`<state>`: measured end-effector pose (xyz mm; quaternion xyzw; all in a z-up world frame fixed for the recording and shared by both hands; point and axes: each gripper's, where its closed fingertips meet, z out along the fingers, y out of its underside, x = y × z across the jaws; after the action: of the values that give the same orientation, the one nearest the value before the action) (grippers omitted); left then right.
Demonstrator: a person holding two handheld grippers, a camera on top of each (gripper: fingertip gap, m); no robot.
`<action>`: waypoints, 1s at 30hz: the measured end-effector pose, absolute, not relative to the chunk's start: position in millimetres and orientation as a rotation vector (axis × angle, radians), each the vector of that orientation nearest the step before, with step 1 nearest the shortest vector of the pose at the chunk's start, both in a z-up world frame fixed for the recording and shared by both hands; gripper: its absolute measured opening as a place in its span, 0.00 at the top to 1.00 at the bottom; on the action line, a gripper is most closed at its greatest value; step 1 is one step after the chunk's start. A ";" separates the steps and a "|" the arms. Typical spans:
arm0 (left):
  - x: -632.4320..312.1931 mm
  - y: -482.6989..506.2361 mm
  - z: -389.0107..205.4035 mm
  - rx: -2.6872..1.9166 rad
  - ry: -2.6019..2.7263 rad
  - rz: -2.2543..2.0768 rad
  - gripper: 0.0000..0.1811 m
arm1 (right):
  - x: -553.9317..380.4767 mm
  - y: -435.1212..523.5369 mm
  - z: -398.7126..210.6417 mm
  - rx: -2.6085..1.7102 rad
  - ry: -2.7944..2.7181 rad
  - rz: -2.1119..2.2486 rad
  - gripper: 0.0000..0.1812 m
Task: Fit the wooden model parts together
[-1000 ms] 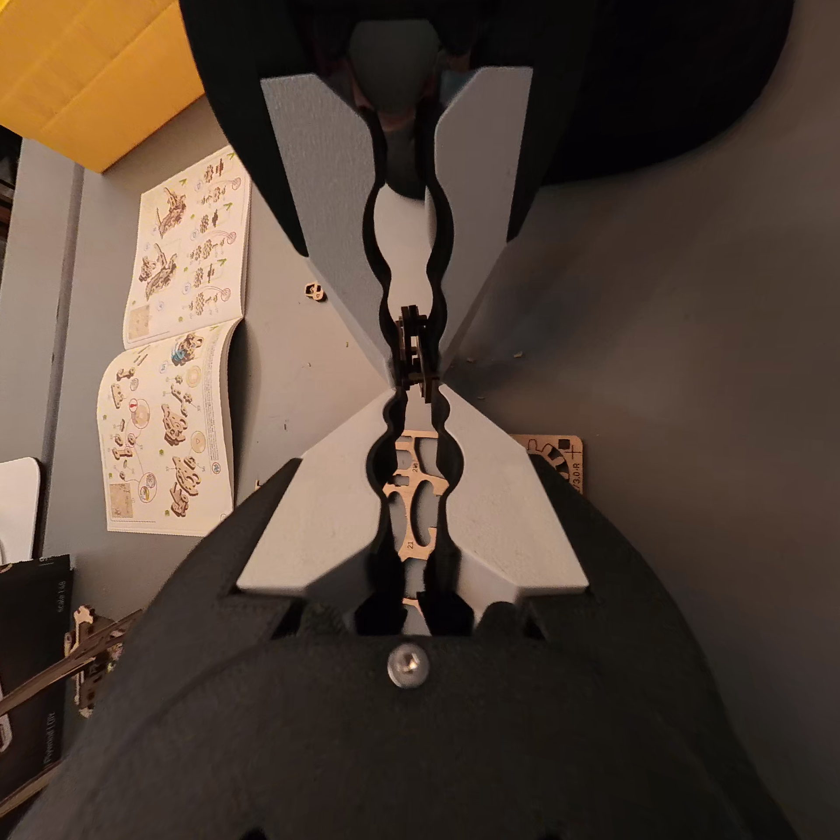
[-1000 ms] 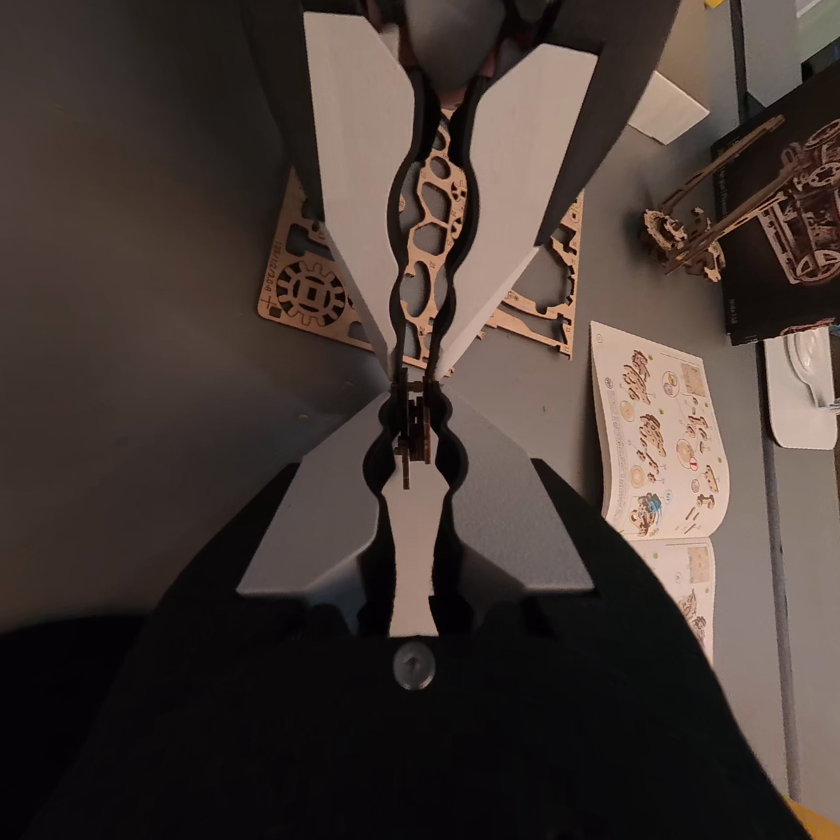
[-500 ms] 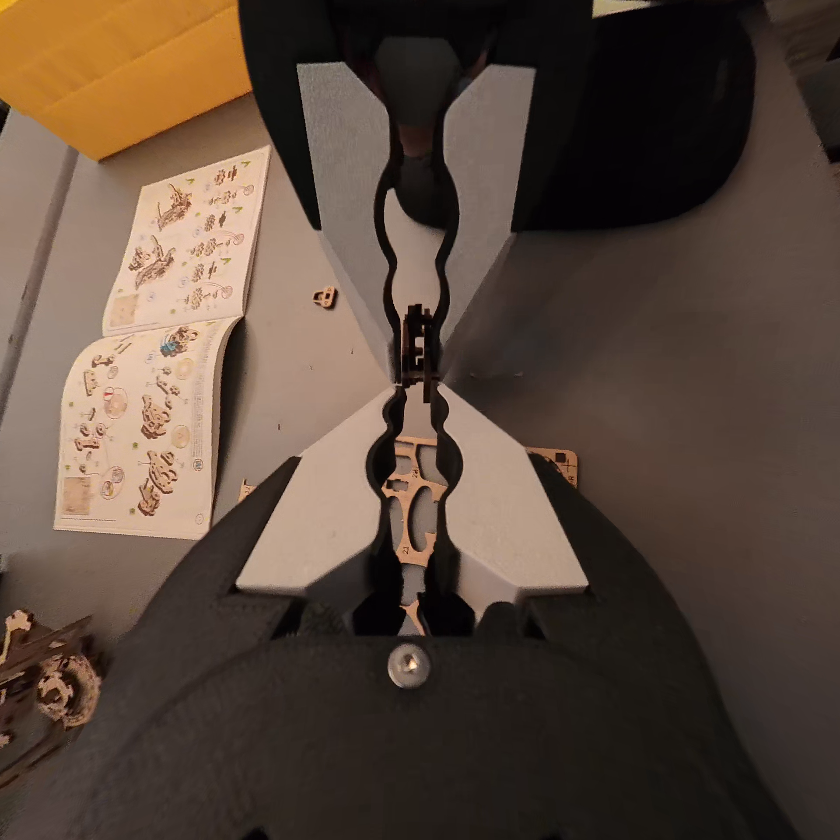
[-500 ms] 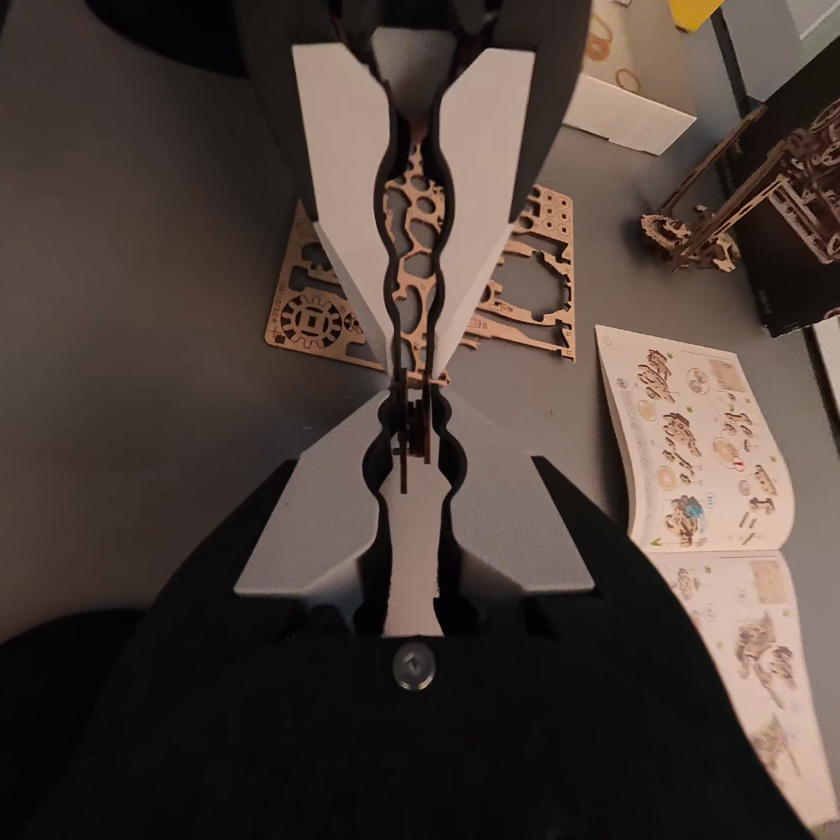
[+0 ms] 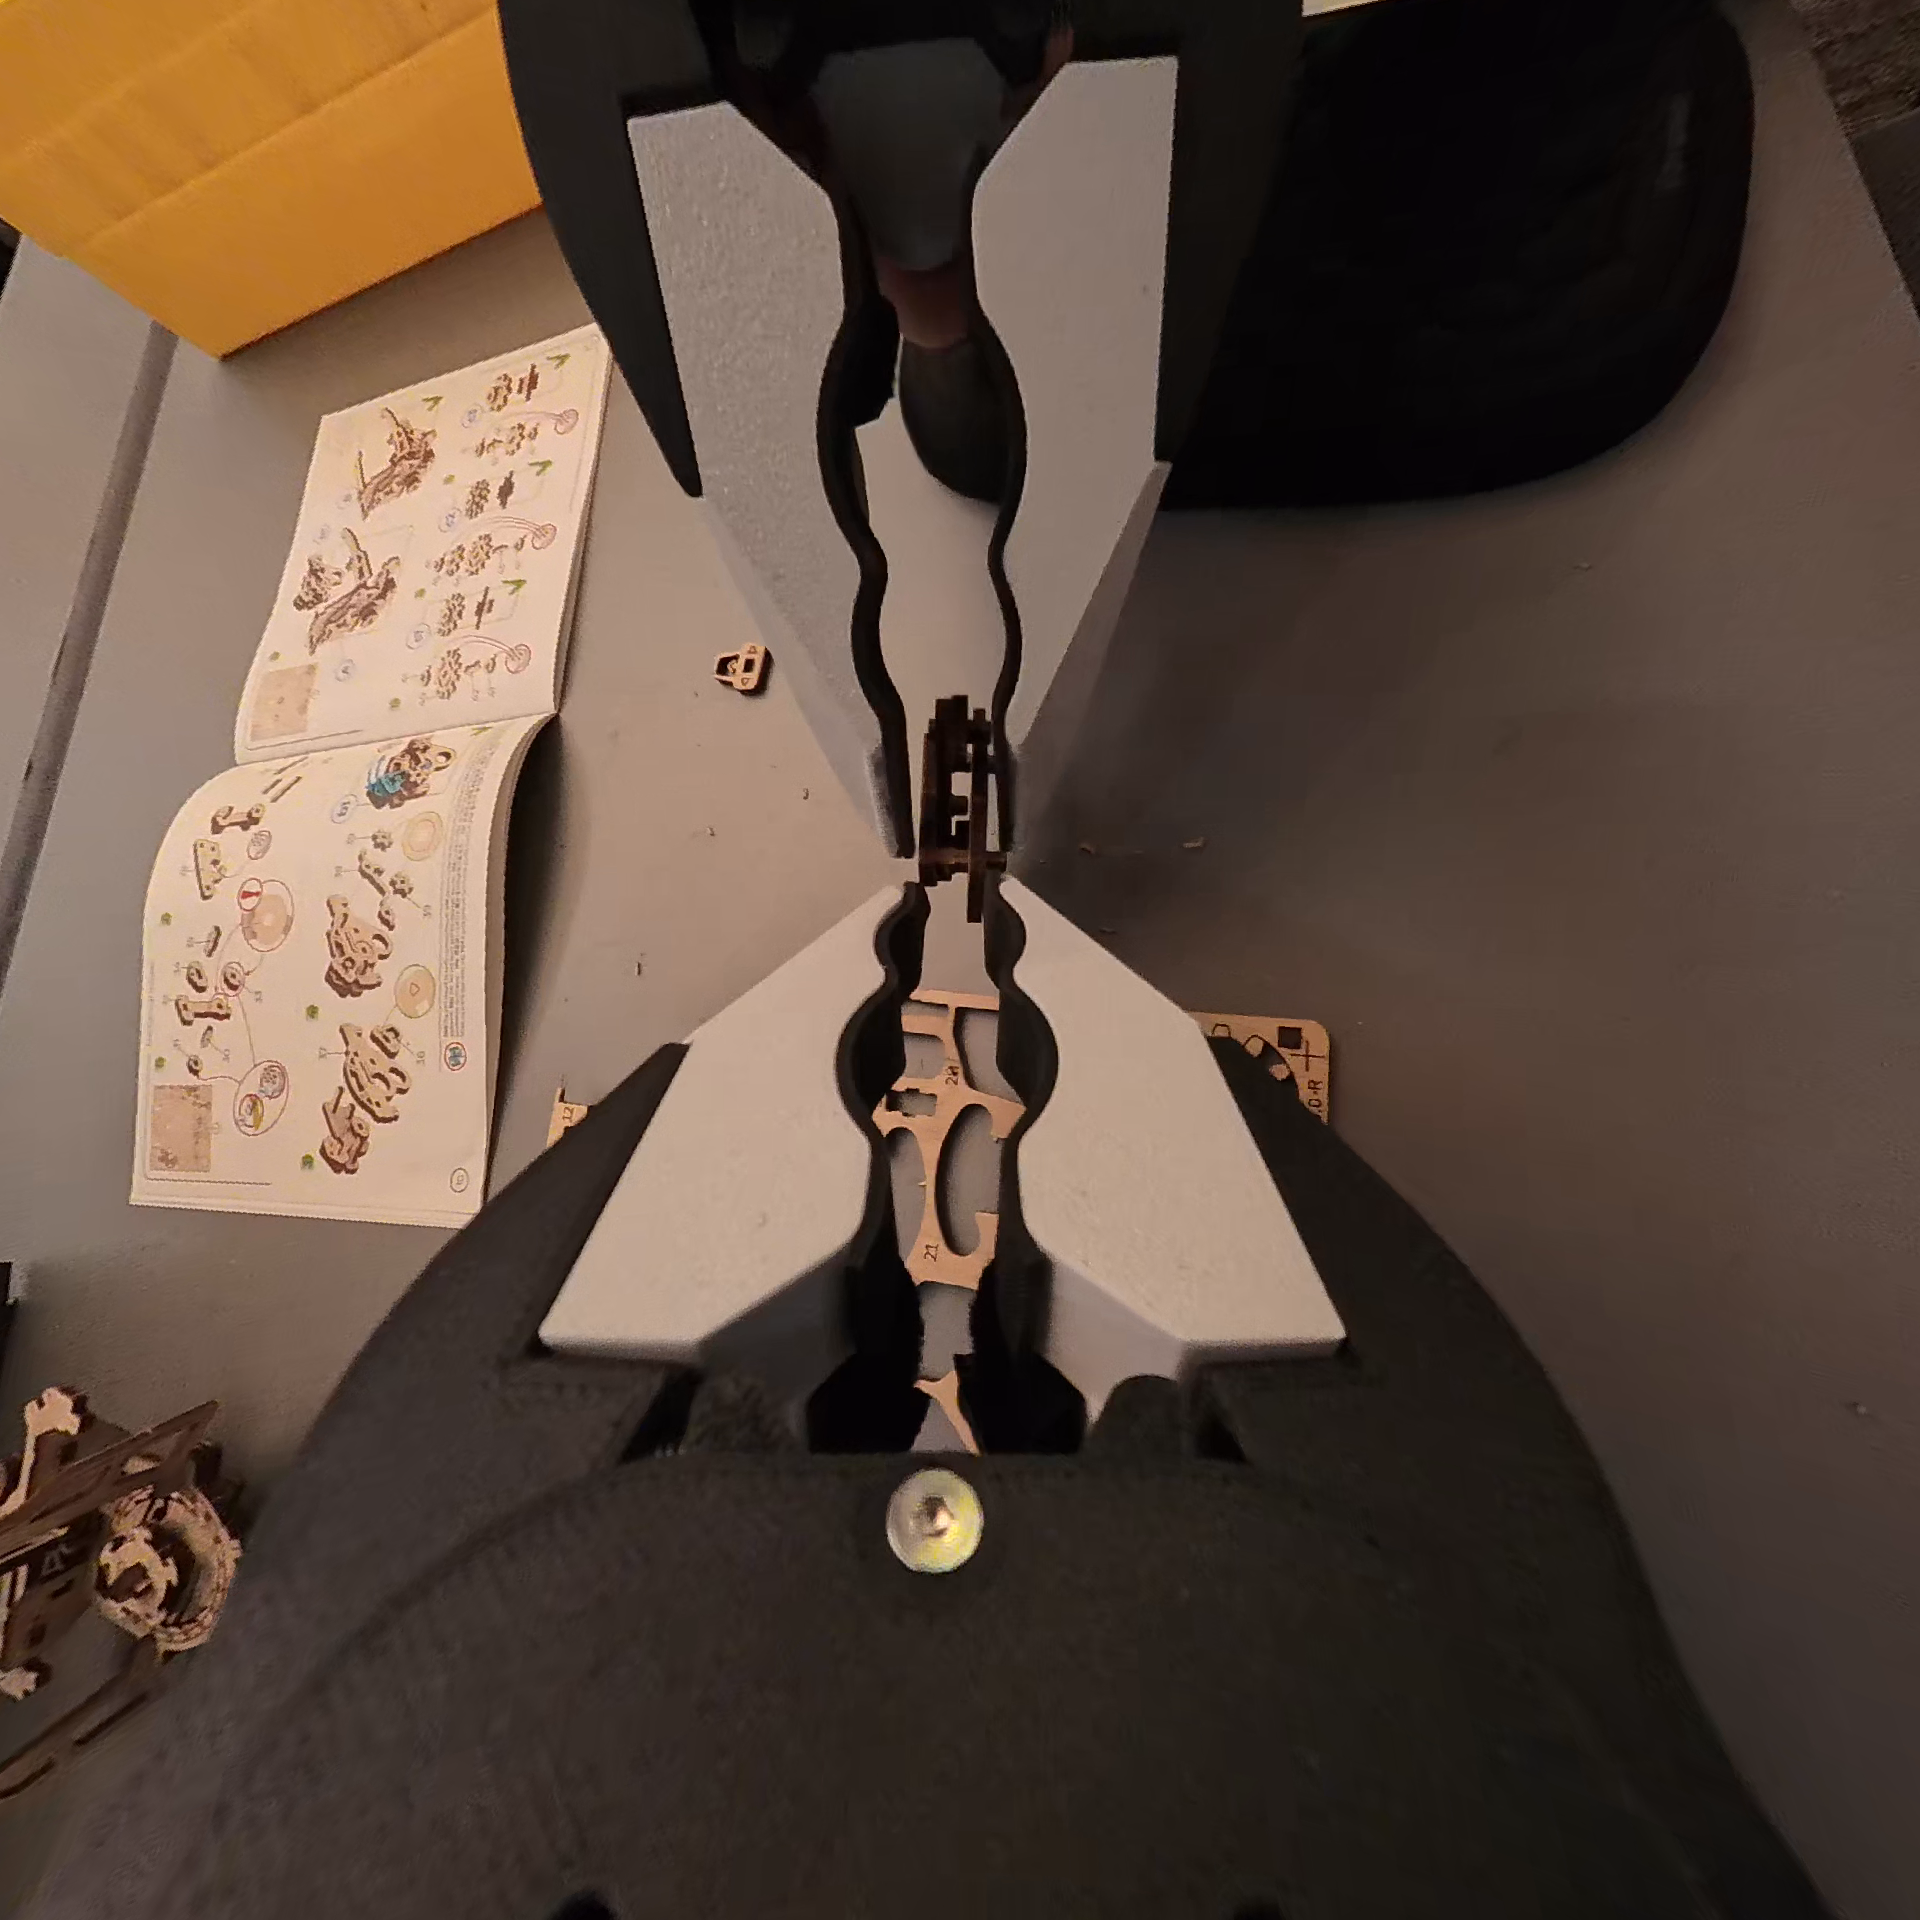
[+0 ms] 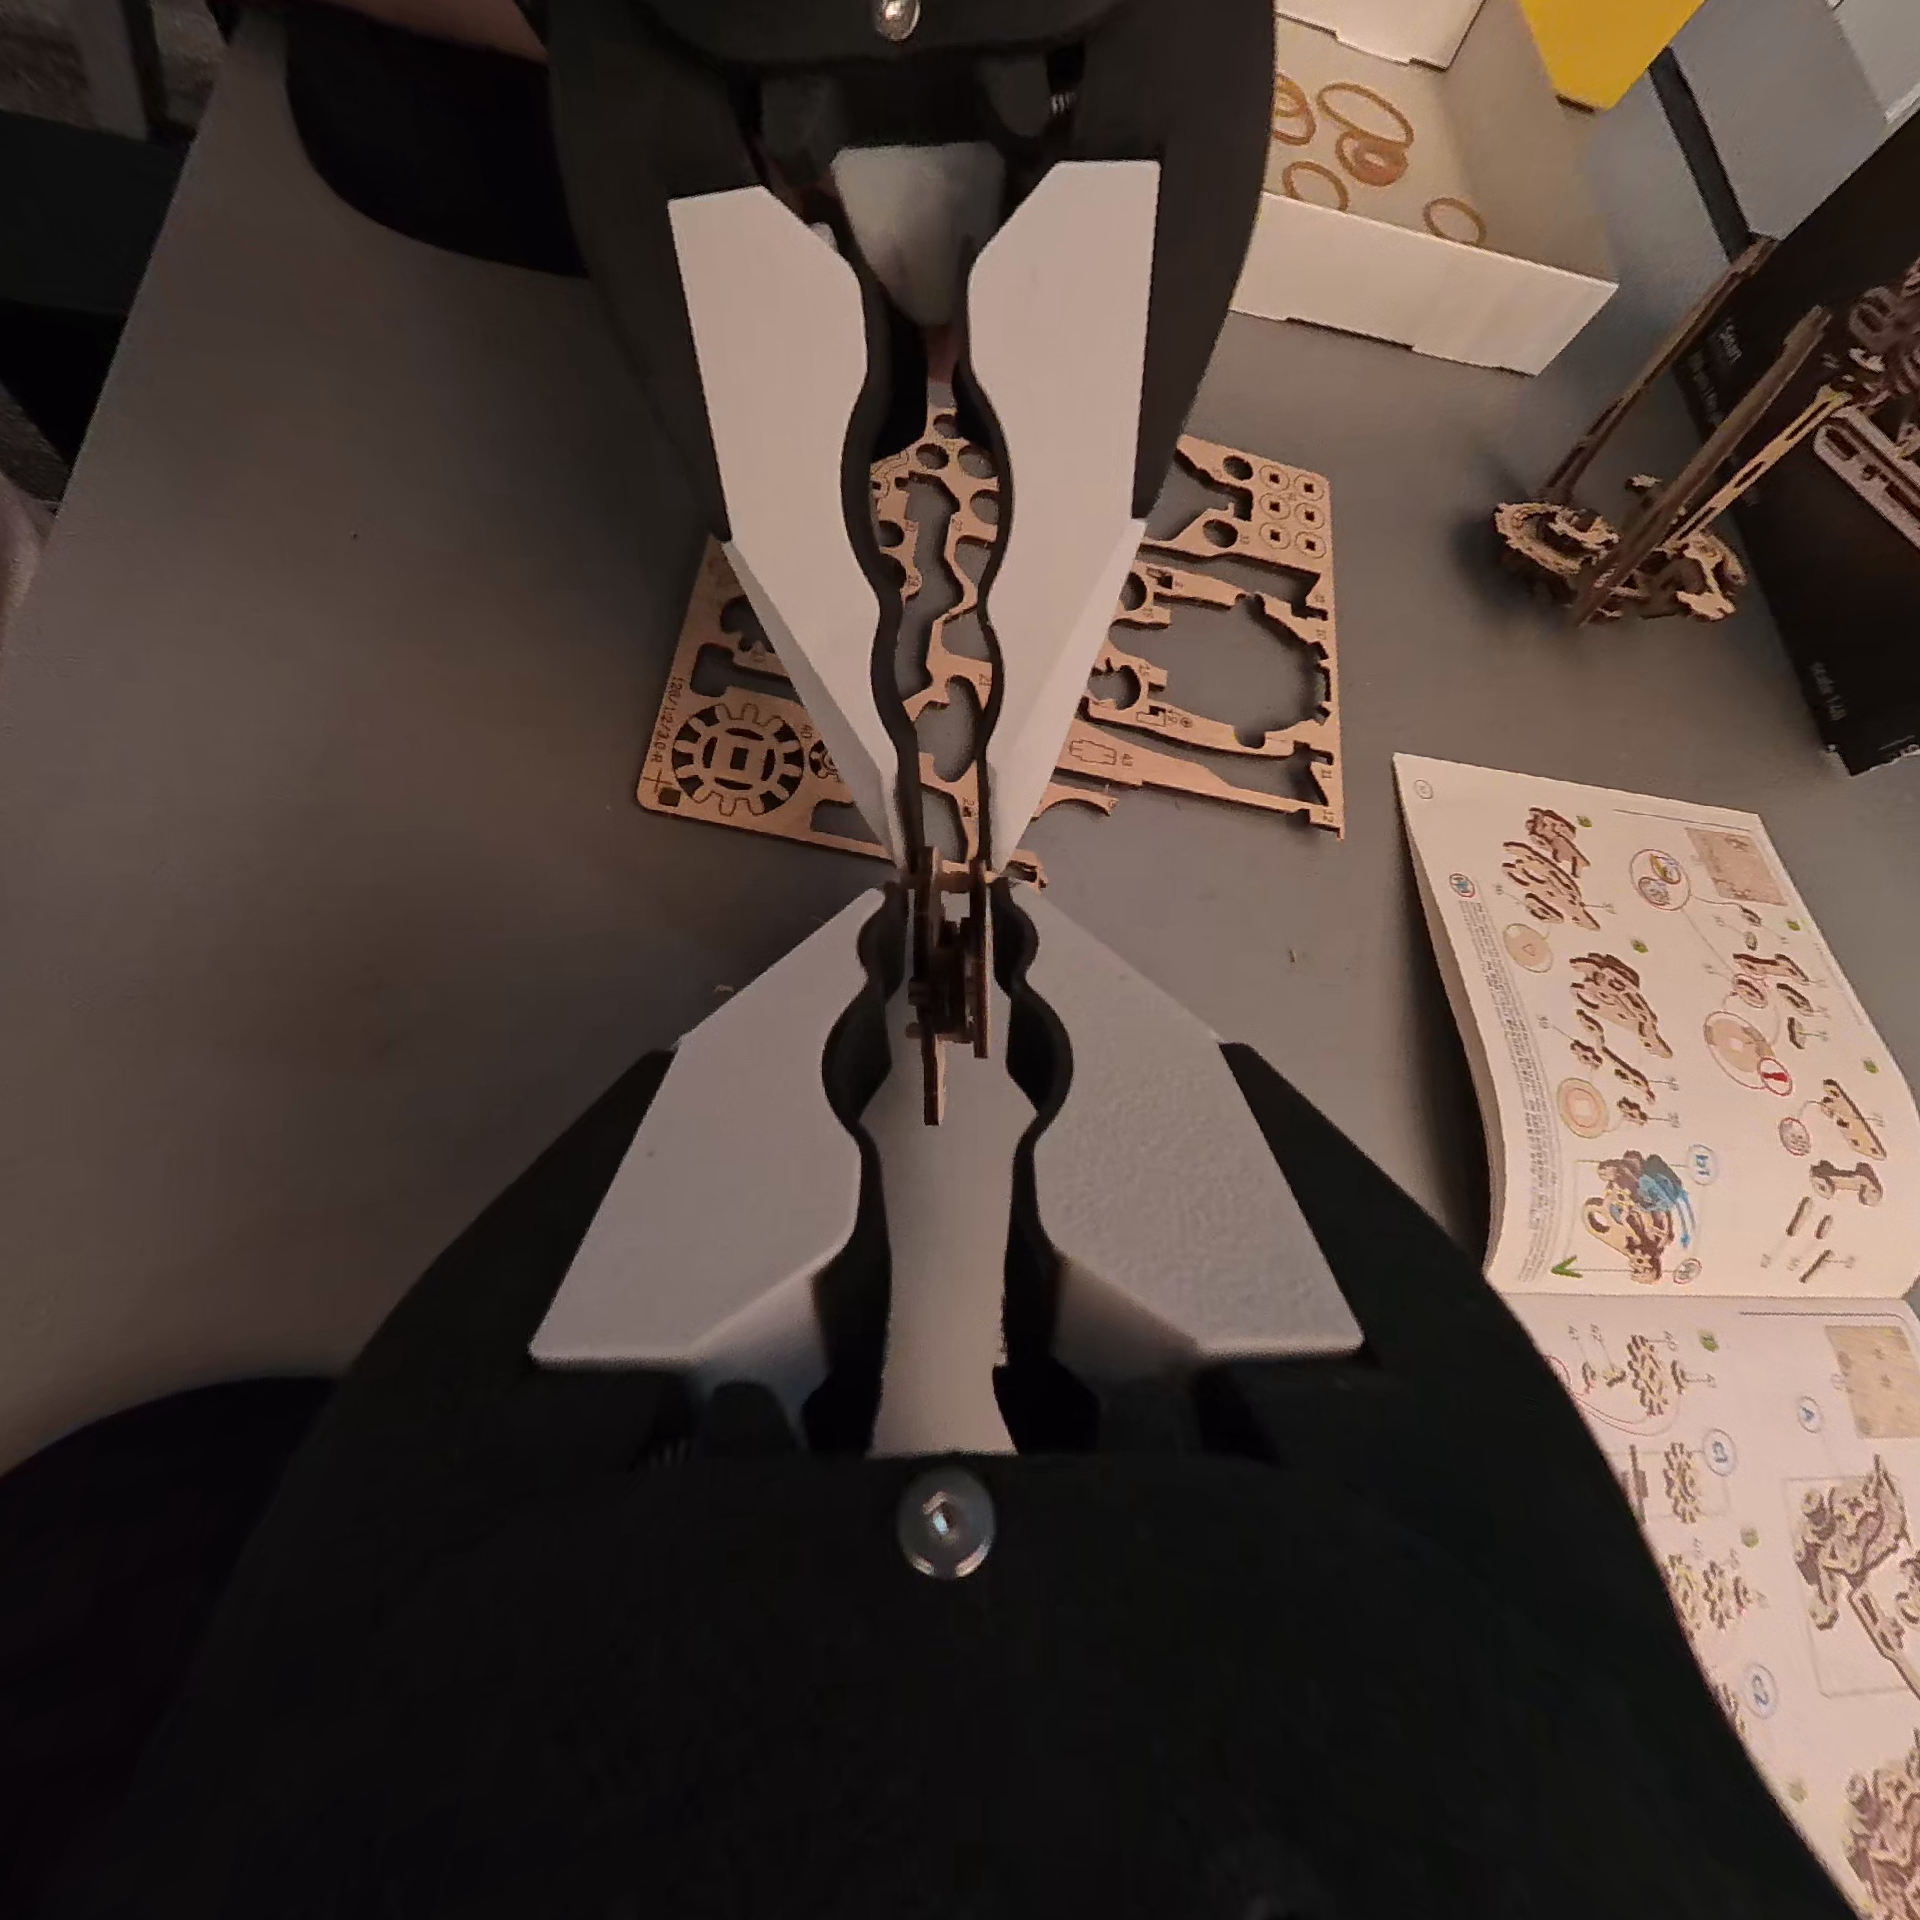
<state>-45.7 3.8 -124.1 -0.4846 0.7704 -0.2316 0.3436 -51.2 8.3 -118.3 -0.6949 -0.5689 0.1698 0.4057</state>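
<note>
We hold the wooden parts (image 5: 958, 800) in the air above the grey table (image 5: 1507, 831), tip to tip between the two tongs. The right tongs (image 6: 940, 935) are pressed together on the small stack of plywood pieces, which sits edge-on just inside their tips. The left tongs (image 5: 954, 902) meet that same stack from the opposite side; their tips are close together and seem to pinch its near end, though we cannot tell for sure how firmly.

These pieces look thin, light and stiff, with small tabs and slots, so we judge them brittle: a twist or a hard squeeze could snap a tab. We would hold them on the flat faces, close to the joint, and push straight along the slot.

Directly below the stack lies the cut-out wooden sheet (image 6: 1226, 665) on the table. Beside the sheet, the open booklet (image 6: 1621, 1039) lies flat. Past the booklet, farther from the sheet, stands a part-built wooden model (image 6: 1600, 540). One loose small piece (image 5: 744, 667) lies on the table between the booklet and the stack.
</note>
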 end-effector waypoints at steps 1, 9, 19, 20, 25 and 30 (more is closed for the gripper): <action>-45.8 4.2 -124.7 -1.259 2.003 -0.598 0.94 | -51.0 8.6 -118.5 -1.752 -1.436 0.426 0.94; -46.8 2.9 -124.7 -1.185 2.006 -0.586 0.90 | -47.2 13.1 -120.1 -1.777 -1.408 0.420 0.94; -46.8 0.9 -119.8 -1.128 1.997 -0.615 0.94 | -52.1 7.6 -119.0 -1.721 -1.461 0.388 0.94; -46.6 0.9 -120.4 -1.124 2.000 -0.609 0.94 | -52.1 7.4 -119.5 -1.719 -1.465 0.385 0.94; -47.4 0.3 -125.0 -1.080 2.030 -0.550 0.94 | -53.4 6.9 -123.3 -1.726 -1.474 0.384 0.94; -46.9 2.6 -124.3 -1.106 2.028 -0.554 0.94 | -52.6 9.3 -123.4 -1.724 -1.468 0.356 0.94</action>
<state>-46.9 2.6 -124.3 -0.4318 0.7918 -0.2163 0.3740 -52.6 9.3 -123.4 -0.6852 -0.5837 0.1413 0.4121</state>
